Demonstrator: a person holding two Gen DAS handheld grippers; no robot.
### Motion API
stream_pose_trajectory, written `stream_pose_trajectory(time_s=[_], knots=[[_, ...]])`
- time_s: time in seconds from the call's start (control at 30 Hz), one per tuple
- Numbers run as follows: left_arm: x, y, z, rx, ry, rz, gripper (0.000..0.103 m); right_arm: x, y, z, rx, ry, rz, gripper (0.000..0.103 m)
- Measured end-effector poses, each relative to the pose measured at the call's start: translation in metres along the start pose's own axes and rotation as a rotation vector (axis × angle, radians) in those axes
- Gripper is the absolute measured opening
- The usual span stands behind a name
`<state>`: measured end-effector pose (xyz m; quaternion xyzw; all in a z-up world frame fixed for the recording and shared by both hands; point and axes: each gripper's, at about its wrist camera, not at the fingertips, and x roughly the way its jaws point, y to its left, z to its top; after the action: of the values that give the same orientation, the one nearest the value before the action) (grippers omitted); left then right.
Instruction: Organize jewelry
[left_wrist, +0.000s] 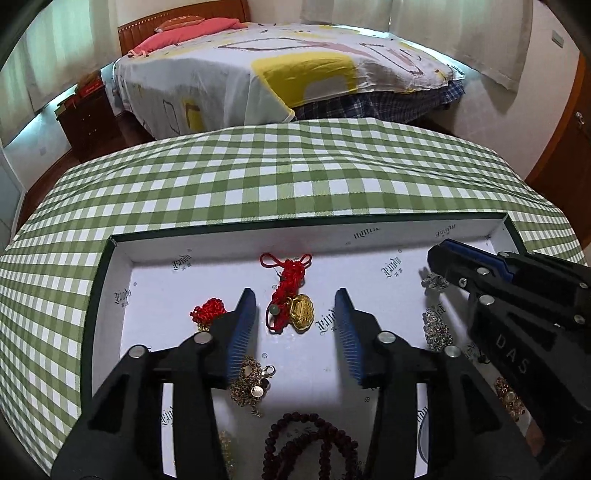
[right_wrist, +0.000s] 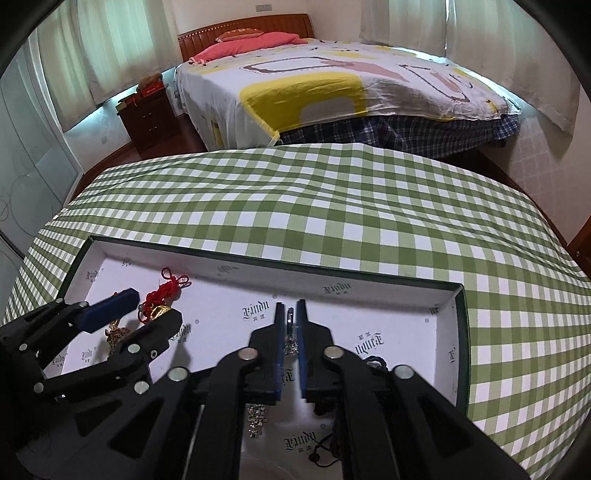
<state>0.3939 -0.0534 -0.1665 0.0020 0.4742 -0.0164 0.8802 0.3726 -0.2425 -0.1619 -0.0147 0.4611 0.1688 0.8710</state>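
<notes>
Holding a silver rhinestone chain (right_wrist: 291, 332), the right gripper (right_wrist: 290, 325) has its jaws pressed almost together on it, so the chain hangs down between the blue pads above the white tray (right_wrist: 448, 321). I think it pinches the chain near one end so that the rest can hang straight and not tangle. The tray lies on the counter with the green checked cloth (left_wrist: 258, 177). The left gripper (left_wrist: 295, 332) hovers over the middle of the tray with jaws spread wide and holding nothing, and the red knotted cord with a gold charm (left_wrist: 291, 295) lies on the tray floor between them, a little further toward the far wall of the tray. Probably it waits there as the next piece to take. Nearer to this gripper lie a gold chain (left_wrist: 251, 384) and dark wooden beads (left_wrist: 306, 443), each apart from the others, which keeps them easy to pick
</notes>
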Motion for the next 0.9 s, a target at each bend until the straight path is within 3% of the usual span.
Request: stream_pose_trajectory(time_s=[0.07, 0.17, 0.3, 0.4, 0.57, 0.9], knots=[[-0.001, 0.0, 0.0, 0.006, -0.003, 0.005, 0.049, -0.001, -0.001, -0.001, 0.002, -0.006, -0.009, 0.03], [-0.006, 0.004, -0.002, -0.002, -0.016, 0.014, 0.052, -0.006, -0.002, -0.003, 0.004, -0.022, -0.025, 0.041], [-0.023, 0.014, -0.006, -0.037, -0.054, 0.009, 0.064, -0.025, -0.007, -0.007, 0.024, -0.083, -0.06, 0.063], [-0.043, 0.017, -0.013, -0.042, -0.103, 0.022, 0.073, -0.042, -0.006, -0.014, 0.029, -0.123, -0.07, 0.071], [-0.085, 0.02, -0.041, -0.034, -0.186, 0.029, 0.089, -0.077, 0.001, -0.039, 0.014, -0.193, -0.119, 0.081], [-0.169, 0.031, -0.106, -0.056, -0.272, 0.044, 0.095, -0.141, 0.029, -0.1, -0.012, -0.248, -0.137, 0.084]])
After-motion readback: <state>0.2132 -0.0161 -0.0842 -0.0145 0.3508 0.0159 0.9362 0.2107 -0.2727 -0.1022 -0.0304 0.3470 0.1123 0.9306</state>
